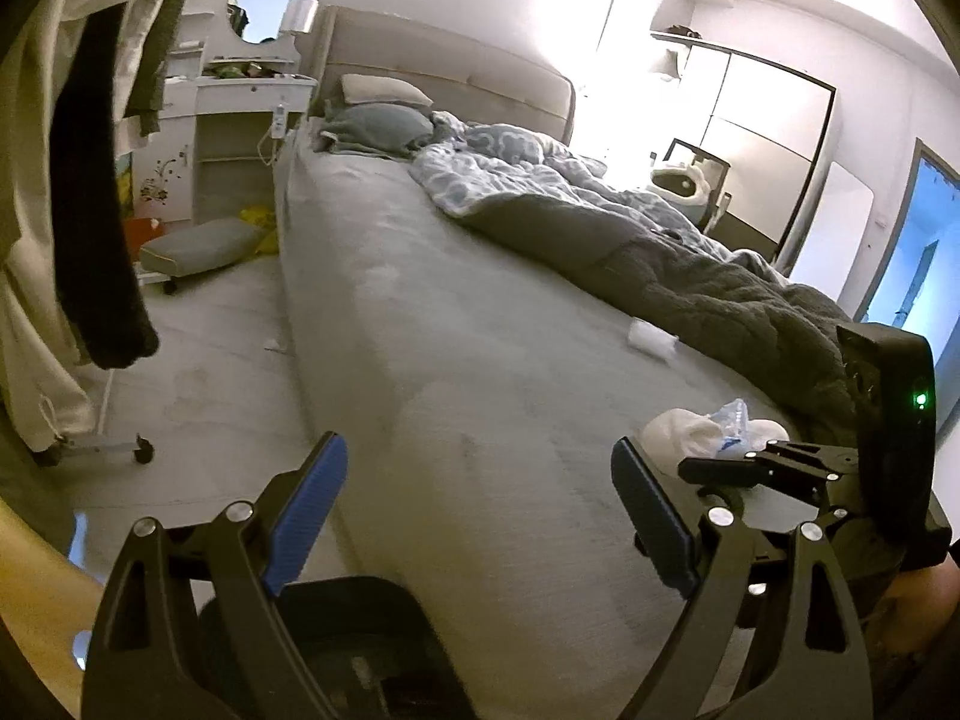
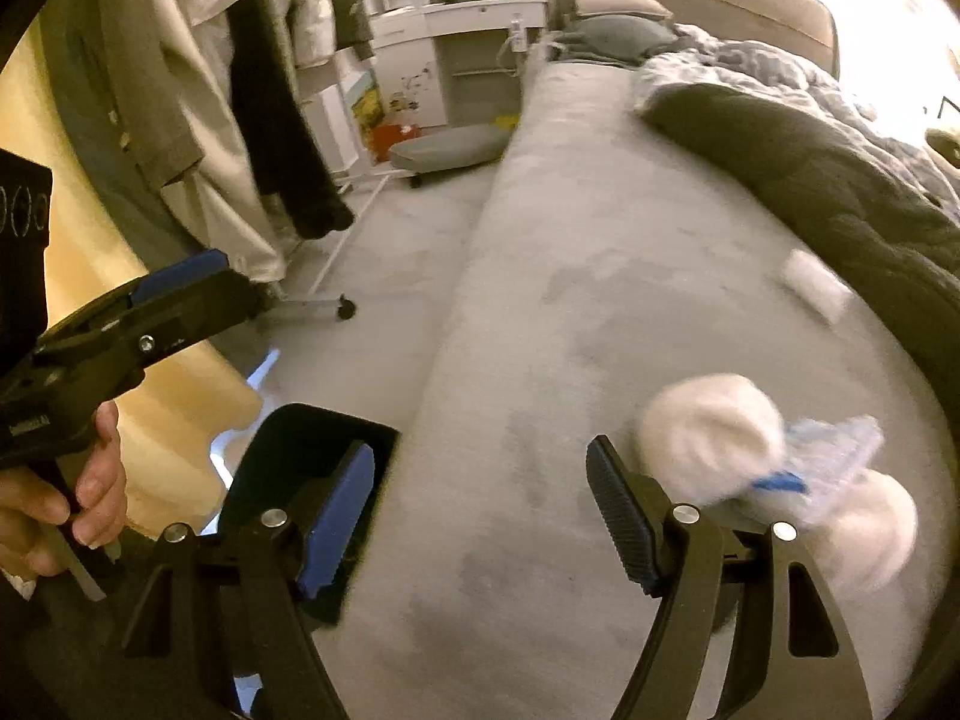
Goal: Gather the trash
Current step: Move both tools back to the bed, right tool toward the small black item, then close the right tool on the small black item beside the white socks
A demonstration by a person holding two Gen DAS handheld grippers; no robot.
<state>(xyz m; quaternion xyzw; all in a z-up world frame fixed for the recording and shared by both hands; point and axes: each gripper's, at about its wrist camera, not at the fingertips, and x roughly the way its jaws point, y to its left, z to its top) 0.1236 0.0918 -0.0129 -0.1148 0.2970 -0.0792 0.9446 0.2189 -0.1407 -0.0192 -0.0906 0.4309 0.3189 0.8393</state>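
Observation:
On the grey bed [image 1: 456, 324] lie two white wads [image 2: 708, 432] with a crumpled clear plastic bottle with a blue band [image 2: 834, 456] between them; they also show in the left wrist view [image 1: 684, 432]. A small white piece [image 1: 651, 339] lies farther up the bed [image 2: 819, 285]. A black bin [image 2: 312, 462] stands on the floor by the bed's near edge [image 1: 360, 630]. My left gripper [image 1: 480, 510] is open and empty over the bed edge and bin. My right gripper [image 2: 480, 510] is open and empty, just left of the wads.
A dark grey blanket [image 1: 690, 276] and a blue-white duvet [image 1: 492, 168] cover the bed's right side. Clothes hang on a wheeled rack [image 1: 102, 240] at left. A floor cushion [image 1: 204, 246] and a white dresser [image 1: 240, 120] stand beyond. A small white scrap [image 1: 276, 347] lies on the floor.

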